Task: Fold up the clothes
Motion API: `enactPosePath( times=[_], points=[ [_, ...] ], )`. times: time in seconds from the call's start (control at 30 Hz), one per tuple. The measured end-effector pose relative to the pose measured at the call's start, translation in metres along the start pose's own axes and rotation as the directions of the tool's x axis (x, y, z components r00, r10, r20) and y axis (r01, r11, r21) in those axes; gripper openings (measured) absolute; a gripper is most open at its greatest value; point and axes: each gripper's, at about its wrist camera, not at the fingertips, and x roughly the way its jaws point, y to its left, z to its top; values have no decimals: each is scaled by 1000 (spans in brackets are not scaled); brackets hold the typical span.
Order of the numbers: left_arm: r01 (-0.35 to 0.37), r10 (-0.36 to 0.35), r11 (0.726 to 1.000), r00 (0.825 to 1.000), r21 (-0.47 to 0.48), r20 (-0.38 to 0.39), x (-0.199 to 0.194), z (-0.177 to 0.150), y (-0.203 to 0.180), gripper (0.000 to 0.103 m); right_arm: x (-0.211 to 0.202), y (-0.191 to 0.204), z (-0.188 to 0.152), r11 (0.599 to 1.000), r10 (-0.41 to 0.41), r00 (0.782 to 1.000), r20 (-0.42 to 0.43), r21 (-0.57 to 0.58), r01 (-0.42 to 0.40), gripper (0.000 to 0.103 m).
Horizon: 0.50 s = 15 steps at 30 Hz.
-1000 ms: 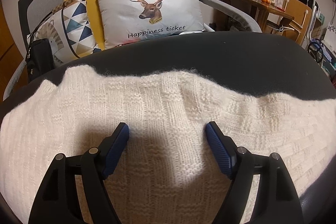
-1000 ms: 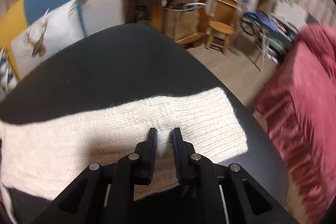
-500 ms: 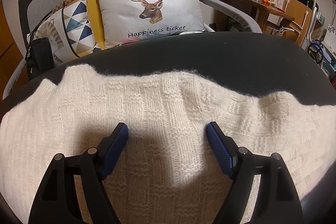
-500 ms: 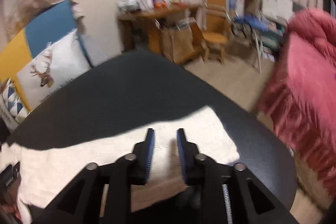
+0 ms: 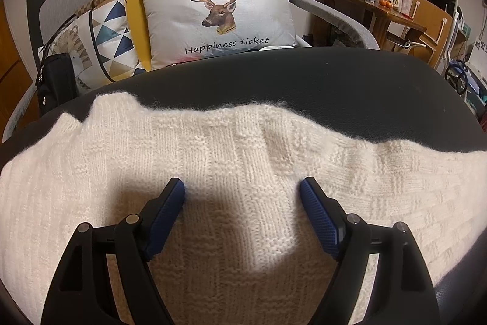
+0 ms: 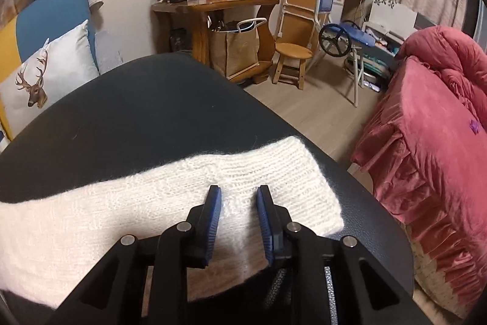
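The right gripper [image 6: 238, 192] has parted its jaws from nearly closed to a clear gap over the sleeve [image 6: 274, 172] at lower centre, its view swinging upward to show the window.

A dark, rounded table [image 5: 350, 87] spreads out in front of me. A cream knitted sweater [image 5: 231, 160] lies flat across its near side, one sleeve [image 6: 268, 172] reaching toward the table's right edge; the far half is bare.
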Motion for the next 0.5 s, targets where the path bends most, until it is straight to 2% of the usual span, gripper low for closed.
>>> enactPosePath(
  times=[0.5],
  points=[
    [1, -1, 1000, 1000, 4, -20, -3, 2, -2, 82, 4, 8, 1, 998, -50, 999, 6, -47, 50, 25]
  ],
)
